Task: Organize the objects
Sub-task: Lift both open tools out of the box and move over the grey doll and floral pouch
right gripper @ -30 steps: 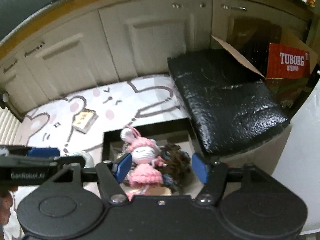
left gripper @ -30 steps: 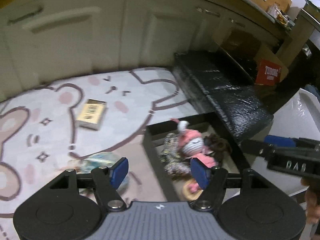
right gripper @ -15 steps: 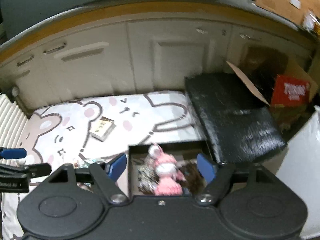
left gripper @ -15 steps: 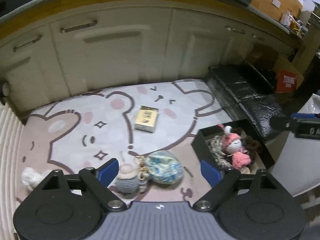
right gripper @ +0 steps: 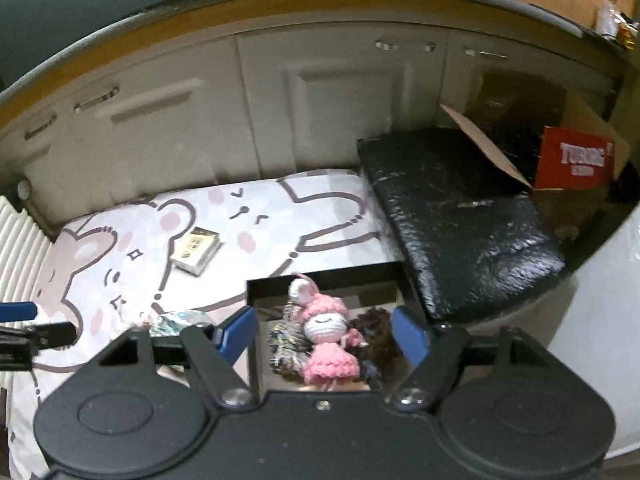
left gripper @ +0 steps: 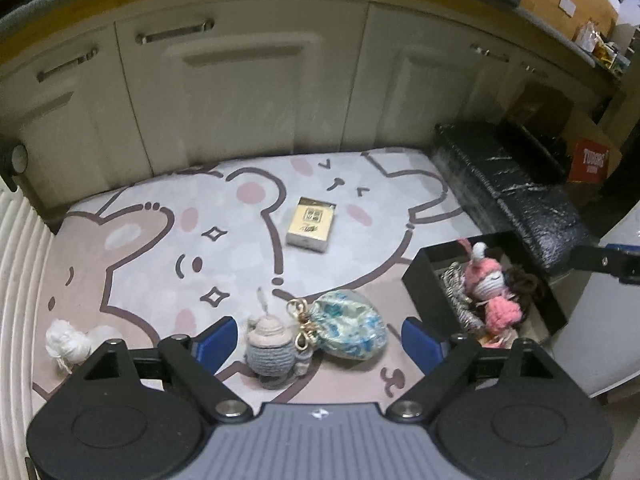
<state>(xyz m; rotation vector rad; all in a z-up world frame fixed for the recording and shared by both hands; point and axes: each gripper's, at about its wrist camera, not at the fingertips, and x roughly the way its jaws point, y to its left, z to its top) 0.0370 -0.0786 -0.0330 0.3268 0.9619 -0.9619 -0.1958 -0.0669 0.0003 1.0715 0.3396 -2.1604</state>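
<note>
Several soft toys fill the black box (right gripper: 326,276) at lower centre of the right view: a pink crochet bunny doll (right gripper: 326,340), a striped knit piece and a dark brown tuft. Since a second ago, the left gripper (left gripper: 316,338) has drawn back from the box to hover spread wide and empty above a grey crochet charm (left gripper: 272,354) and blue-patterned pouch (left gripper: 350,330). The right gripper (right gripper: 322,332) hangs unclenched, jaws closing slightly, grasping nothing. Farther off, a gold card box (left gripper: 311,229) lies on the bear rug (left gripper: 160,248).
</note>
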